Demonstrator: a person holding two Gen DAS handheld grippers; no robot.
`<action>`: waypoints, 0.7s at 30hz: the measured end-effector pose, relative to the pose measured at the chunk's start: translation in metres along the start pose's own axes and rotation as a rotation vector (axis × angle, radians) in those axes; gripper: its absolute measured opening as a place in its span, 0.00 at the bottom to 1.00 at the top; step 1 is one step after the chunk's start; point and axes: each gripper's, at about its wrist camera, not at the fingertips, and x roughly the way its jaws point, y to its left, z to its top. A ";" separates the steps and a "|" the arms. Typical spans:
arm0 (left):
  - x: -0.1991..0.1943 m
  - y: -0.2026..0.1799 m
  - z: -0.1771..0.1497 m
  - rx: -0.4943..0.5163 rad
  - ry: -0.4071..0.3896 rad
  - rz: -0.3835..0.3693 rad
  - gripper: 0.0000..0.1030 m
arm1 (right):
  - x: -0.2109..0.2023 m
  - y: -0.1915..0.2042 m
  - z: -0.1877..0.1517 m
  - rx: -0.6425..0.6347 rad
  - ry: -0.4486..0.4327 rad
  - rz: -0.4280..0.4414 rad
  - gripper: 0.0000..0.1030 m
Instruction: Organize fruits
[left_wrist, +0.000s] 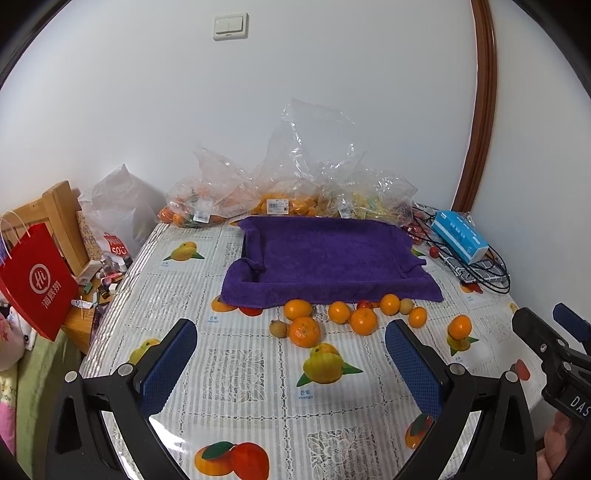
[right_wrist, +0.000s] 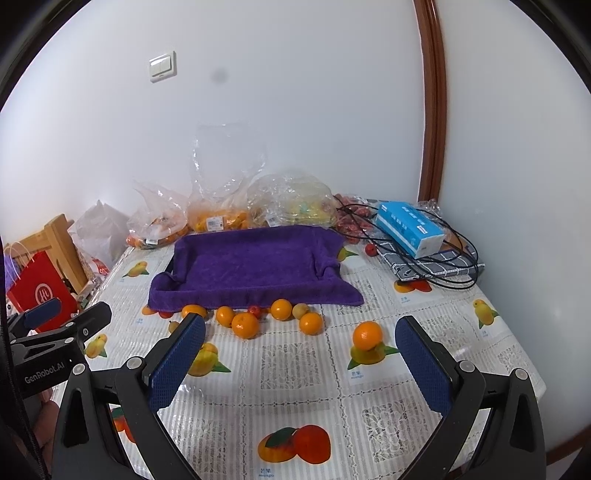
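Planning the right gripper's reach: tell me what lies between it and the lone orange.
Only bare tablecloth between the right gripper and lone orange, per the right wrist view.

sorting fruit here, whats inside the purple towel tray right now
The purple towel-lined rectangular tray shows only bare cloth inside; no fruit. The near inner wall's foot is hidden by the rim. Loose oranges lie outside, on the table in front.

Right wrist view: your right gripper (right_wrist: 299, 363) hovers with jaws spread, holding nothing.
Oranges (right_wrist: 245, 325) lie loose along the purple towel tray (right_wrist: 255, 266); one orange (right_wrist: 366, 335) sits apart on the tabletop (right_wrist: 295, 387).
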 end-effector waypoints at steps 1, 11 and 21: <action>0.000 -0.001 0.000 0.004 -0.001 0.003 1.00 | 0.000 0.000 0.000 0.002 0.002 0.001 0.99; 0.000 -0.001 -0.002 -0.003 -0.007 -0.002 1.00 | 0.001 -0.001 -0.001 0.013 0.005 0.006 0.99; -0.001 0.000 -0.003 0.008 0.004 -0.004 1.00 | 0.004 -0.002 -0.002 0.026 0.016 0.011 0.99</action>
